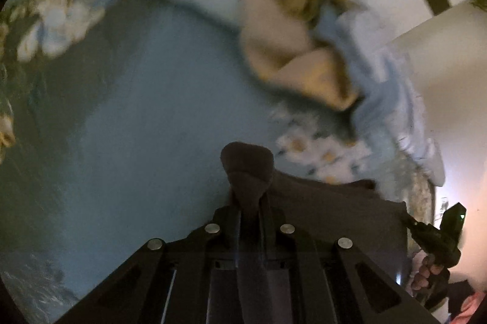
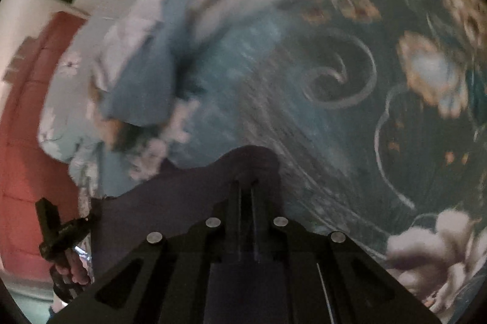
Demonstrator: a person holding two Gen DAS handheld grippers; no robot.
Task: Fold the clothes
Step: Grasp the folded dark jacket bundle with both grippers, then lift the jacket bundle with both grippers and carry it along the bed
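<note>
The left gripper (image 1: pixel 247 168) is pinching a fold of a dark garment (image 1: pixel 334 217) between fingers that are standing almost together, the cloth bunching up over their tips, and the right gripper (image 2: pixel 248 171) is doing the same at another part of that garment (image 2: pixel 170 202), its narrow fingers nearly meeting with the dark fabric draping over them. Each claw is probably gripping a corner or edge so that the piece is hanging stretched between the two hands, ready to be laid flat or doubled over; that is a reading of the pose, since much of the cloth is hidden behind the tools. The garment is looking plain, dark brownish-grey and soft, sagging in a broad sheet just above the bed (image 1: pixel 137 110), whose blue cover is carrying pale flowers and swirls. Farther off, a heap of other clothes is waiting: a tan piece (image 1: pixel 289 50) beside a light blue one (image 1: pixel 386 92), lying touching at the far side of the bed. Both views are blurring, so finer detail cannot be told.
</note>
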